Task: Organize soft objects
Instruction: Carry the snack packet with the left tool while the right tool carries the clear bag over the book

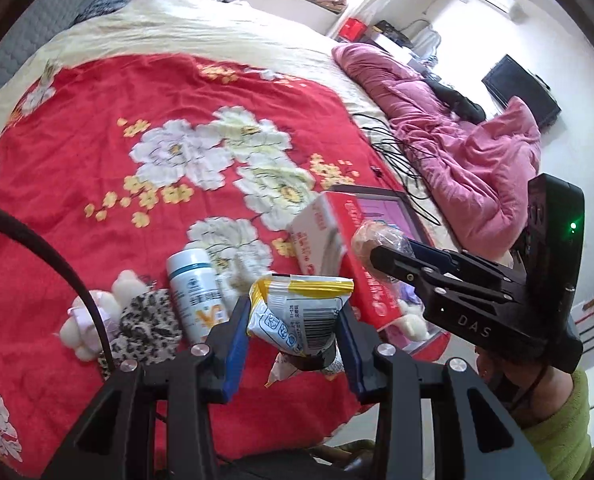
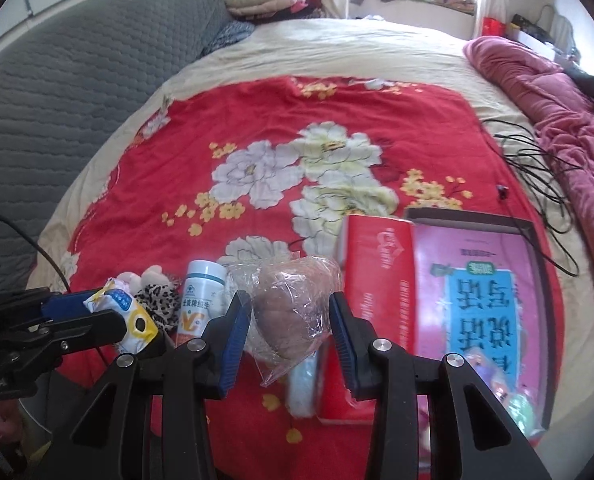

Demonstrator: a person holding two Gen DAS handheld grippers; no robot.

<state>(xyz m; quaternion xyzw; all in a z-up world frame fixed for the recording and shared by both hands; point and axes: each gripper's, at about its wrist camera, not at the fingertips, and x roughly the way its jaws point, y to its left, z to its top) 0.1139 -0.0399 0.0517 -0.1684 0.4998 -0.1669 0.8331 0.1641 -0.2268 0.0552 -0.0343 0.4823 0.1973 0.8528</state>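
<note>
Both tools tilted downward, gripping packets.

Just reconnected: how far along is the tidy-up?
Nothing looks sorted yet. In hand: the left gripper holds a yellow-and-white snack packet, and the right gripper holds a bun in clear wrap. Left on the blanket: the plush toy, leopard scrunchie and white bottle.

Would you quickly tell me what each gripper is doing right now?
Left gripper: closed on the yellow-and-white snack packet.
Right gripper: closed on the clear-wrapped bread bun.
</note>
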